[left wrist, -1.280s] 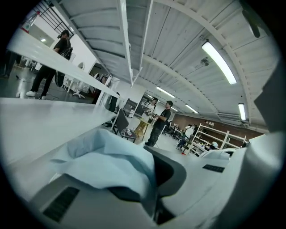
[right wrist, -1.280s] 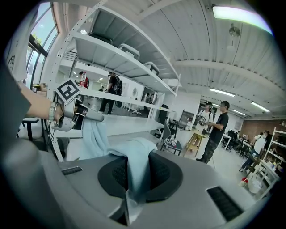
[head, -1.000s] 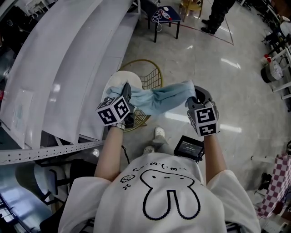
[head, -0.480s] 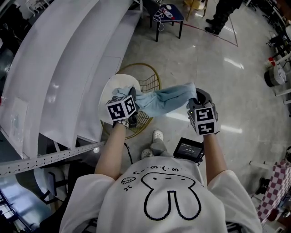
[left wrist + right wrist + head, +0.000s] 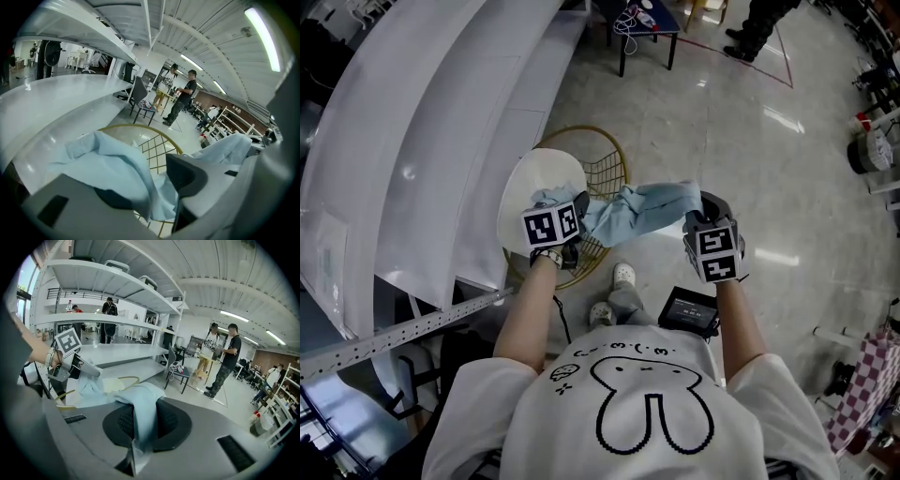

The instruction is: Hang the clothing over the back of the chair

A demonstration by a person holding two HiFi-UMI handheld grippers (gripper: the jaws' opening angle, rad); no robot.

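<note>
At the centre of the head view, I have the light blue garment [image 5: 642, 204] stretched between the two grippers, directly above the gold wire chair [image 5: 614, 169]. I think it is kept wide like this so that its middle can come down across the curved back of the chair and the two ends can fall on either side. The left gripper [image 5: 574, 211] is at the left end of the cloth, over the white seat [image 5: 539, 178], and its jaws have just been opening. The right gripper [image 5: 705, 211] is at the right end, past the chair and over the shiny floor [image 5: 750, 141]. From above I cannot judge the jaws, and I cannot tell if the cloth already touches the back rim. The left gripper view answers the first question: the two jaws stand apart, and the cloth only lies loose over one pad and hangs in the gap, with the gold grid of the back showing behind it. So this end is released. The right gripper view shows the opposite: the jaws are clenched on a narrow fold of the cloth, probably to keep the garment from sliding off while the other end settles. This view also shows the left gripper from the side, low beside the chair.
</note>
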